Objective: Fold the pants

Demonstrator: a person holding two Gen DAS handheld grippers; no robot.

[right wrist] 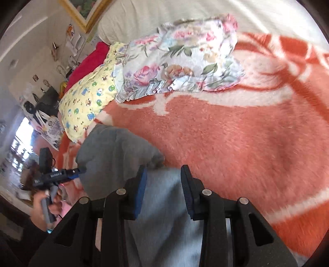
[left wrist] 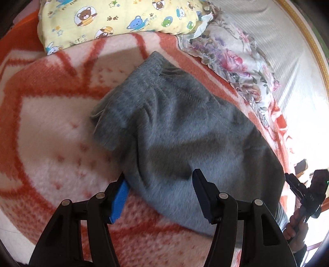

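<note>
So the pants (left wrist: 185,131) are a fuzzy grey knit, kind of plush, lying in a rumpled folded heap on the bed's orange-and-white blanket (left wrist: 51,123), which has that thick woolly nap. The ribbed waistband end points up toward the pillows.

Left tool (left wrist: 159,194) has its blue-padded fingers spread apart, one on each side of the near edge of the pants, not pinching anything.

Right tool (right wrist: 163,189) is also parted, with pale grey fabric lying between and under the fingers; the view's blurry, but it doesn't look clamped.

At the head of the bed: a yellow cartoon-bear pillow (left wrist: 115,18) and a frilly floral pillow (right wrist: 181,55), both soft and lumpy.
</note>
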